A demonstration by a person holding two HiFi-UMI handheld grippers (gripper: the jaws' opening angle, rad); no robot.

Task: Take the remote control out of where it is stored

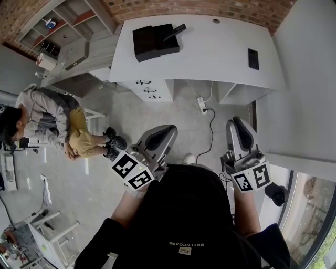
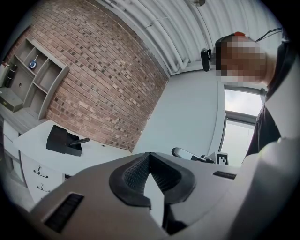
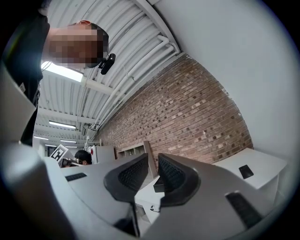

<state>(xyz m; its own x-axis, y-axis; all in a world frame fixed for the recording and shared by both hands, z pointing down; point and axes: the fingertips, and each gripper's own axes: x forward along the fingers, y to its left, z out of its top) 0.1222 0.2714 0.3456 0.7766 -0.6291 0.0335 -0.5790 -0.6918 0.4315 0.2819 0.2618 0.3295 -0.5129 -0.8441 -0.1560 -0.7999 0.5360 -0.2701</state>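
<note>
A: Where did the remote control [image 1: 176, 30] lie?
B: In the black box [image 1: 152, 46] on the white table [image 1: 215, 52], its long axis slanting out toward the brick wall [image 1: 210, 6]. Your left tongs [image 2: 149, 157] were pressed together, and your right tongs [image 3: 153, 159] were closed and empty.

White desk [image 1: 210, 58] ahead of me, set against the brick wall. On it, a black box [image 1: 152, 44] toward its left and a small flat black device [image 1: 253, 59] well apart, near its right edge. The grey floor [image 1: 131, 113] below carries a white power strip [image 1: 202, 105] with its cable.
</note>
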